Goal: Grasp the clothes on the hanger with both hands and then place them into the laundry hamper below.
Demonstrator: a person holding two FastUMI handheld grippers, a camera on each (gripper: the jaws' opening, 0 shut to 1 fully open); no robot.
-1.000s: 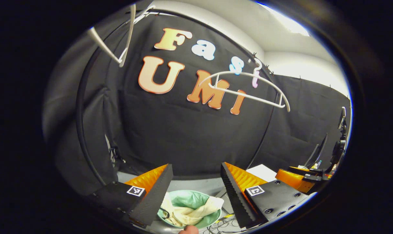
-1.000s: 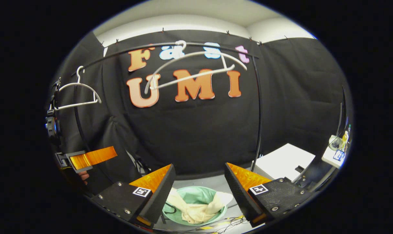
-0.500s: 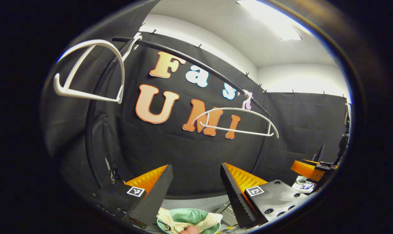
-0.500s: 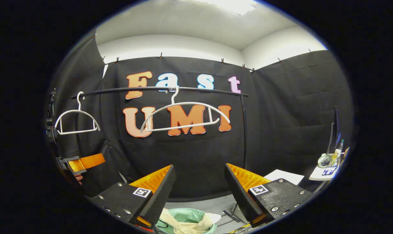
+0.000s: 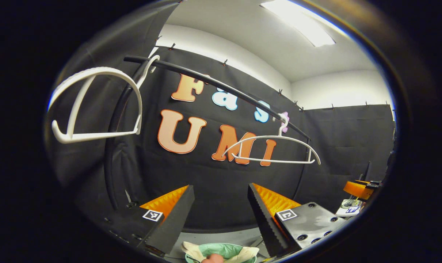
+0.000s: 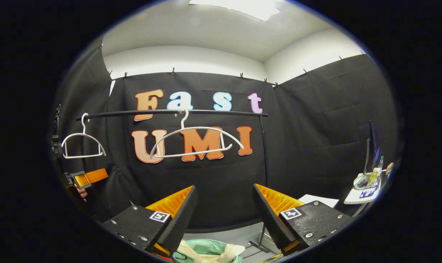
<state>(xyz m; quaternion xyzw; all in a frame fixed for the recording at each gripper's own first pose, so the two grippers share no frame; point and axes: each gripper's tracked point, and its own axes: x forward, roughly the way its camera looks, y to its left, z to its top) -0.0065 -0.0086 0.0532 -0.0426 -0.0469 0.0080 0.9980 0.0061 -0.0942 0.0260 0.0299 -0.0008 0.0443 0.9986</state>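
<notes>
A cream garment (image 5: 243, 252) (image 6: 221, 254) lies in the pale green laundry hamper (image 5: 221, 249) (image 6: 201, 245) on the floor, low between the fingers in both views. Two bare white hangers hang on the black rail (image 6: 170, 112): one (image 5: 275, 149) (image 6: 195, 140) mid-rail, the other (image 5: 96, 106) (image 6: 80, 144) at the rail's left end. My left gripper (image 5: 219, 208) is open and holds nothing, well above the hamper. My right gripper (image 6: 223, 210) is open too, nothing between its fingers. The left gripper's orange finger (image 6: 89, 177) shows at the left of the right gripper view.
The rail's black uprights (image 6: 264, 171) stand just behind the hamper. A white box (image 6: 317, 200) lies on the floor to the right. A small white table (image 6: 365, 188) with a bottle and a monitor stands at the far right. Cables run on the floor by the hamper.
Both grippers have lifted and tipped upward, so the hamper with the garment has slid to the bottom of both views. The mid-rail hanger has swung back level. Both stay open.
</notes>
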